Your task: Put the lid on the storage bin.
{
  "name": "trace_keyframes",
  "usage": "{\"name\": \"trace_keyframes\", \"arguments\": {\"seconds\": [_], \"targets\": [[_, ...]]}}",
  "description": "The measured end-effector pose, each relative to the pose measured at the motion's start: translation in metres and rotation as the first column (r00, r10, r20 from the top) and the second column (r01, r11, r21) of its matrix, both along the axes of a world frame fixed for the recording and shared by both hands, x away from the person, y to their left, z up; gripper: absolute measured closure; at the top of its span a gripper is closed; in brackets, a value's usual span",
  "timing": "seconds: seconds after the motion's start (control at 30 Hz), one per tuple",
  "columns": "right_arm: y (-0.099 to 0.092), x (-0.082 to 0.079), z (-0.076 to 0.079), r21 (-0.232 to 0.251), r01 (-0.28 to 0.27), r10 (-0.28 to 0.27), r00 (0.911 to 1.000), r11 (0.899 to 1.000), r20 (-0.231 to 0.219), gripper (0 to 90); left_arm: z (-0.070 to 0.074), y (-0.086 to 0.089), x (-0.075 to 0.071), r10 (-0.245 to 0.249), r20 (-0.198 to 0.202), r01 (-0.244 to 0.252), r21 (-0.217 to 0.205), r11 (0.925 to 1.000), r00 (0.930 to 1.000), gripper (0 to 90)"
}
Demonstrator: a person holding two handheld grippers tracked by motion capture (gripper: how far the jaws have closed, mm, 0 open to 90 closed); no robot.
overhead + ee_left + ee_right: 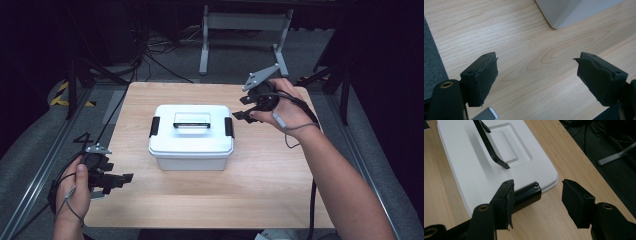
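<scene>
A white lidded storage box [191,142] stands in the middle of the wooden table [250,195]. It has a black carry handle [191,125] on top and a black latch on each short side. My right gripper [240,108] hovers just beside the right latch [229,127], open. In the right gripper view the latch [527,196] lies just beyond the left jaw, with the gripper [537,187] open and the handle [490,145] standing up over the lid. My left gripper [125,179] is low at the table's front left, open and apart from the box. The left gripper [536,62] frames bare wood, with a box corner [569,12] farther off.
The table's left edge drops to grey floor [431,60]. Behind the table are cables [150,55], a white desk frame [240,22] and dark stands at both sides. Yellow-black tape [62,95] marks the floor at the far left.
</scene>
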State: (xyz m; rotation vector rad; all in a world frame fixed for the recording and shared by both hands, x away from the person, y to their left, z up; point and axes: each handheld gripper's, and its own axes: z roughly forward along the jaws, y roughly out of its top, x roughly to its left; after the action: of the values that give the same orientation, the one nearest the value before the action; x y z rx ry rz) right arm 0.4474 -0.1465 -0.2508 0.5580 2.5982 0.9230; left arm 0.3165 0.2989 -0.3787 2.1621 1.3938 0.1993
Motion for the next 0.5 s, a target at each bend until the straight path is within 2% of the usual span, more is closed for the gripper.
{"name": "trace_keyframes", "arguments": {"seconds": [0.2, 0.4, 0.5], "targets": [[-0.033, -0.009, -0.004, 0.038, 0.046, -0.046, 0.999, 0.998, -0.001, 43.0, 0.001, -0.001, 0.003, 0.01, 0.006, -0.01, 0.002, 0.9999, 0.9999, 17.4], [-0.059, -0.011, -0.011, 0.038, 0.1, -0.1, 0.995, 0.994, -0.003, 42.4, 0.001, 0.003, 0.01, 0.049, 0.014, -0.049, 0.004, 0.9988, 0.9987, 17.7], [-0.069, -0.012, -0.012, 0.044, 0.122, -0.122, 0.9925, 0.992, -0.002, 42.3, 0.0, 0.002, 0.012, 0.049, 0.017, -0.049, 0.012, 0.9987, 0.9987, 17.8]]}}
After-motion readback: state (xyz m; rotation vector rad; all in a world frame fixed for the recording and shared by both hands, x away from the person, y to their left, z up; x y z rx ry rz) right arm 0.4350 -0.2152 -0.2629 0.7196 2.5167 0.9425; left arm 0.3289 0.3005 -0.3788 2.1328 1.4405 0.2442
